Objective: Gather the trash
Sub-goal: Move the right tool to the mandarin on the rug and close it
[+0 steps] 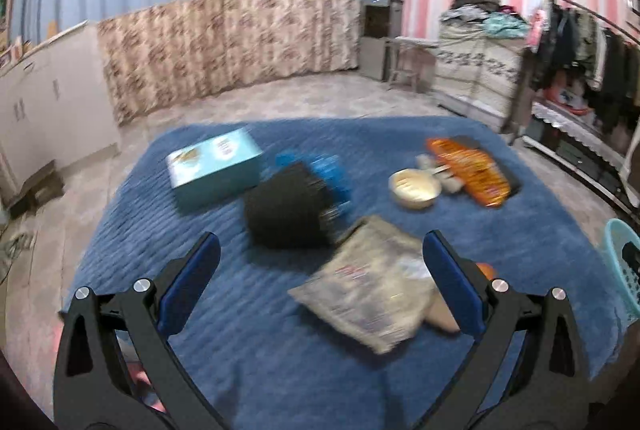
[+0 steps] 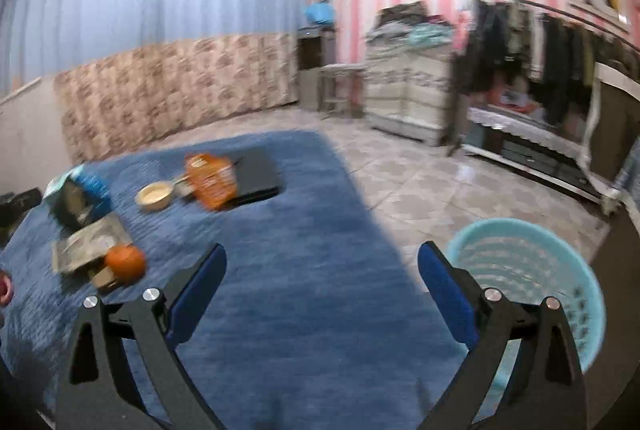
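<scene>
On a blue rug (image 1: 280, 350) lie several items: a grey foil packet (image 1: 372, 290), a black and blue bundle (image 1: 296, 202), a teal box (image 1: 216, 170), a cream bowl (image 1: 414, 188) and an orange snack bag (image 1: 468, 170). My left gripper (image 1: 320, 250) hangs open above the rug, the grey packet just ahead between its fingers. My right gripper (image 2: 322, 262) is open over bare rug (image 2: 300, 290), with nothing between its fingers. A light blue plastic basket (image 2: 524, 270) stands on the floor right of it. An orange fruit (image 2: 125, 262) lies by the grey packet (image 2: 90, 242).
A dark flat slab (image 2: 256, 174) lies under the orange bag (image 2: 210, 182). Tiled floor (image 2: 440, 186) surrounds the rug. A clothes rack (image 2: 540, 50), a covered cabinet (image 2: 408, 90) and a stool (image 2: 340, 86) stand at the back right; white cupboards (image 1: 48, 102) at left.
</scene>
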A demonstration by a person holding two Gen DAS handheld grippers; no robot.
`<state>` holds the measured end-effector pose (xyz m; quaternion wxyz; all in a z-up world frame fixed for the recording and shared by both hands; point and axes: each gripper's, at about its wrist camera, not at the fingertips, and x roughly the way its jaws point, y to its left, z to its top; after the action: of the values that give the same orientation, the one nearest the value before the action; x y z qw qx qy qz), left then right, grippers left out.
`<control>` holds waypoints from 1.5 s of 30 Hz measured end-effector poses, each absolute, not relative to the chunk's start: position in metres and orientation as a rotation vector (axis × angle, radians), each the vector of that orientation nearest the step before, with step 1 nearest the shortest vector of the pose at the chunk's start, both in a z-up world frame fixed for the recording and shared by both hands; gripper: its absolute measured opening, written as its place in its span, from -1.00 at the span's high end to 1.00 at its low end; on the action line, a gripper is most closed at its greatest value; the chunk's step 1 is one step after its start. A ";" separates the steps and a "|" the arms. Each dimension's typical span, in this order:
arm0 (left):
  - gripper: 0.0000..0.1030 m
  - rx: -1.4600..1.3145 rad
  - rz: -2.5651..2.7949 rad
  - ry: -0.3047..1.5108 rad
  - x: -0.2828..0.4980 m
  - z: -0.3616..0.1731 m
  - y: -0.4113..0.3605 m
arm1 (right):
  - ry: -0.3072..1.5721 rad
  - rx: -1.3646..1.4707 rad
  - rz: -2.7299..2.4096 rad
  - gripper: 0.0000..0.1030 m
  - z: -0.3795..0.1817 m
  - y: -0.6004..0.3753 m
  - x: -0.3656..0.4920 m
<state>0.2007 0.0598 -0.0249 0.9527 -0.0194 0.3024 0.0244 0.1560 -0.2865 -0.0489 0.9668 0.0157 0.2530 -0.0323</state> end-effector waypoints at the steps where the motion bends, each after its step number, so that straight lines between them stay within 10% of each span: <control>1: -0.90 -0.051 0.061 0.621 0.199 -0.029 0.068 | 0.520 0.026 -0.041 -0.83 -0.052 -0.277 0.159; 22: -0.90 -0.061 0.105 0.673 0.189 -0.063 0.115 | 0.658 -0.133 0.192 -0.79 -0.092 -0.132 0.220; 29: -0.90 -0.047 0.099 0.692 0.189 -0.072 0.108 | 0.717 -0.170 0.288 0.08 -0.101 -0.117 0.226; 45: -0.90 -0.026 -0.033 0.736 0.194 -0.081 0.066 | 0.663 -0.035 0.246 0.22 -0.082 -0.176 0.201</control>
<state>0.1943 0.0657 -0.0813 0.9328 -0.0129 0.3597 -0.0161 0.2013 -0.1761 -0.0820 0.9380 -0.0173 0.3244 0.1206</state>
